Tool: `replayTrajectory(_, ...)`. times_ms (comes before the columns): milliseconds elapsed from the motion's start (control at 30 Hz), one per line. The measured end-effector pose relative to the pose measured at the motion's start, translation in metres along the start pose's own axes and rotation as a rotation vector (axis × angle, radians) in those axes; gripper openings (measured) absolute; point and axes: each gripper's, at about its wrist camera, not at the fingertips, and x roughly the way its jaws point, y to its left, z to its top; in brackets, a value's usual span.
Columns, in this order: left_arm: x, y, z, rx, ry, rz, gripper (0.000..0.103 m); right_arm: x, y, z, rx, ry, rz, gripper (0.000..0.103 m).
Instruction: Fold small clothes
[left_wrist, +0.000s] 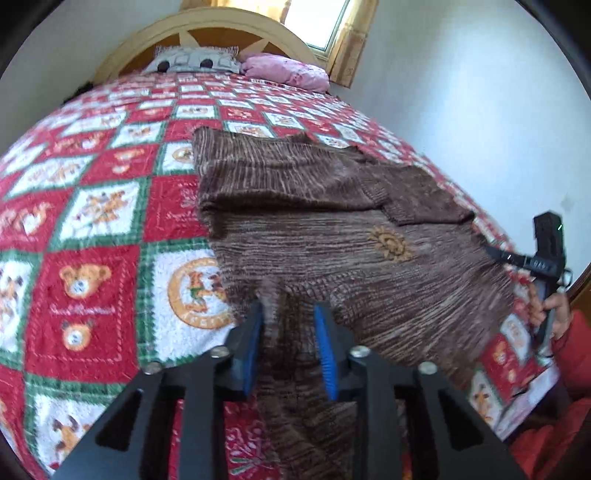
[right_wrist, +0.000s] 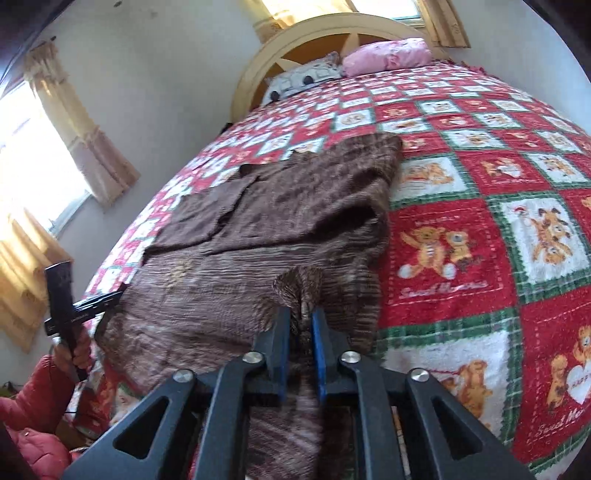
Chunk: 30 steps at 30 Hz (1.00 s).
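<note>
the brown knitted sweater (left_wrist: 332, 221) is spread on the bear-patterned quilt (left_wrist: 92, 229); its near hem is gripped by the left gripper (left_wrist: 290, 325) and pinched by the right gripper (right_wrist: 301, 325), each at one corner

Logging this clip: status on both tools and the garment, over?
Left tool pinching brown sweater hem. Right tool shut on hem too. Sweater flat on teddy-bear quilt, sleeves folded in. Nothing in the way.
</note>
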Motion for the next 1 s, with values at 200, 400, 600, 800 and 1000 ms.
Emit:
replayTrajectory(200,0.004,-0.017,-0.001,0.095,-0.015,0.115,0.016,0.009,0.021,-0.004,-0.133,0.030,-0.088,0.043)
replayTrajectory(400,-0.001,-0.027,-0.006,0.113,-0.062,0.185,0.011,0.012,0.030,-0.002,-0.208,0.029,-0.165,0.010)
replayTrajectory(600,-0.016,-0.023,-0.005,0.020,-0.114,0.160,0.007,-0.002,0.037,0.000,-0.196,-0.012,-0.147,0.009)
replayTrajectory(800,-0.042,-0.023,0.013,-0.034,-0.190,0.138,0.006,-0.039,0.055,0.020,-0.200,-0.130,-0.108,0.008)
replayTrajectory(1000,-0.041,-0.035,0.030,0.041,-0.195,0.155,0.006,-0.043,0.080,0.033,-0.317,-0.165,-0.157,0.008)
